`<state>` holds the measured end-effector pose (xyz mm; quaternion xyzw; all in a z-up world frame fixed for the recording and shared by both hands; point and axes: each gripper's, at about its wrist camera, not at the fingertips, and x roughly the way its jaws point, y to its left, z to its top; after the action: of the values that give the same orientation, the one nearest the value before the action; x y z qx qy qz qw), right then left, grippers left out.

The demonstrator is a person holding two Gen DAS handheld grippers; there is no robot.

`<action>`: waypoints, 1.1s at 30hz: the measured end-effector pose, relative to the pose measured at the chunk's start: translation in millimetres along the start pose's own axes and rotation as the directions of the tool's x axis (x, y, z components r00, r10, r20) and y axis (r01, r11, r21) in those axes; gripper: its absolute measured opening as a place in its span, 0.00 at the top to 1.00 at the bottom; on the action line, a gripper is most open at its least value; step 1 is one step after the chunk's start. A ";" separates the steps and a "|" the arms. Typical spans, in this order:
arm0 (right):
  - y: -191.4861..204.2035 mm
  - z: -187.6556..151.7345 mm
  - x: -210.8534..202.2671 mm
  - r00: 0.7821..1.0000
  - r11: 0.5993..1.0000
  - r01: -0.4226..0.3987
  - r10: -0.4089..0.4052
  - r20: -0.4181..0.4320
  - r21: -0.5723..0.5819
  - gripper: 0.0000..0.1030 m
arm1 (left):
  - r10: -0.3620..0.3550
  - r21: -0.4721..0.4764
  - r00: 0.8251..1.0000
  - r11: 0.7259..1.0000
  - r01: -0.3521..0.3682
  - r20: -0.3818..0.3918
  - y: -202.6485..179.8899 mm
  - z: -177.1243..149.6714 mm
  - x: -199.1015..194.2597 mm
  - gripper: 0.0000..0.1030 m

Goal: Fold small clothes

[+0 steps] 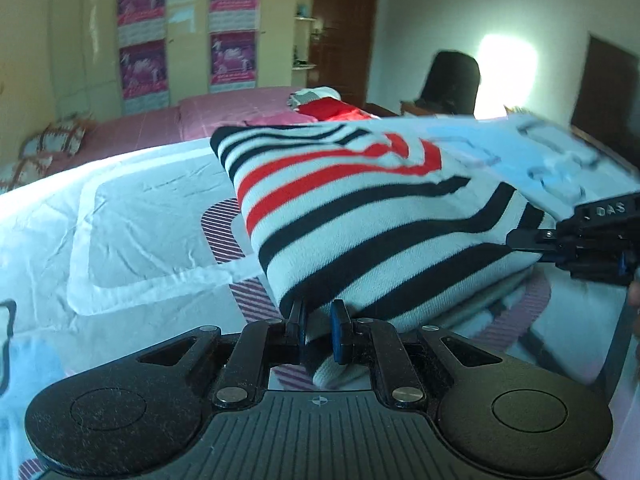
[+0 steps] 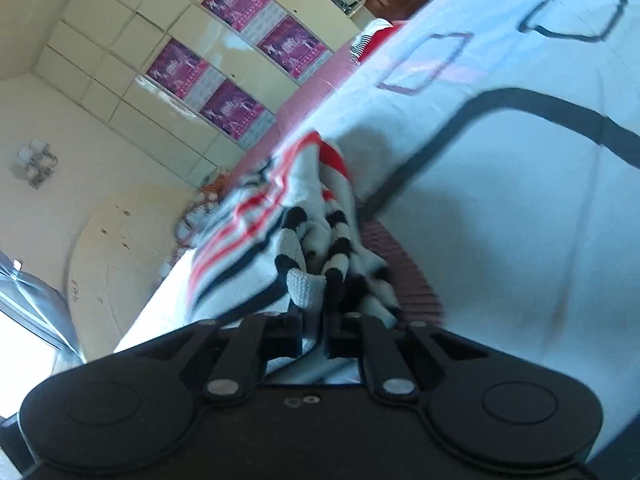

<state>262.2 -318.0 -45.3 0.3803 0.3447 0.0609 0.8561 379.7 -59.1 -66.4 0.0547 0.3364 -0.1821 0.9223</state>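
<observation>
A small white garment with black and red stripes [image 1: 360, 216] is lifted off the white patterned bedsheet [image 1: 132, 216]. My left gripper [image 1: 318, 322] is shut on its near edge, with cloth pinched between the fingers. My right gripper [image 1: 532, 240] shows at the right of the left wrist view, shut on the garment's right edge. In the right wrist view the same garment [image 2: 304, 240] is bunched in front of my right gripper [image 2: 314, 320], which is shut on a fold of it. That view is tilted.
A pink bed cover [image 1: 192, 116] with a red and white pile of clothes [image 1: 324, 106] lies behind. A cream wardrobe with purple posters [image 1: 188, 32] stands at the back. A dark chair [image 1: 452, 80] stands at the right, near a bright window.
</observation>
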 end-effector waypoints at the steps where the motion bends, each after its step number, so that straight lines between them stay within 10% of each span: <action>1: -7.4 -1.5 3.4 1.000 0.999 -0.002 0.002 -0.015 0.032 0.91 | 0.007 0.027 1.000 1.000 -0.007 0.006 -3.3 -1.4 -1.6 0.90; 7: 6.3 32.8 -15.7 0.989 0.996 -0.057 0.066 0.130 -0.071 0.48 | -0.029 -0.133 0.990 0.990 0.048 0.142 32.1 22.2 -23.9 0.90; 15: 19.0 84.0 61.5 0.999 0.986 -0.029 0.025 -0.029 -0.162 0.60 | -0.059 -0.215 0.995 0.974 0.075 0.080 44.6 58.9 34.5 0.90; 18: 34.9 84.1 79.8 0.999 0.966 -0.017 0.006 -0.042 -0.259 0.84 | -0.050 -0.244 0.996 0.967 0.065 0.067 43.3 49.9 44.4 0.90; 23: 64.8 65.0 92.1 1.000 0.823 0.029 -0.020 0.023 -0.567 0.86 | -0.006 -0.282 0.996 0.959 0.031 0.087 40.6 32.1 44.7 0.90; 27: 38.9 77.0 95.3 0.999 0.906 0.035 -0.041 -0.005 -0.422 0.72 | 0.017 -0.237 0.998 0.972 -0.002 0.060 35.3 39.0 45.4 0.89; 33: 41.1 78.1 40.7 0.997 0.932 -0.035 0.057 0.051 -0.360 0.88 | -0.017 -0.240 0.989 0.969 0.053 0.150 35.7 50.3 18.7 0.89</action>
<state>349.2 -321.7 -2.0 0.2271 0.2928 0.1312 0.9195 436.4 -42.8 -40.6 -0.0783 0.2885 -0.1591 0.9409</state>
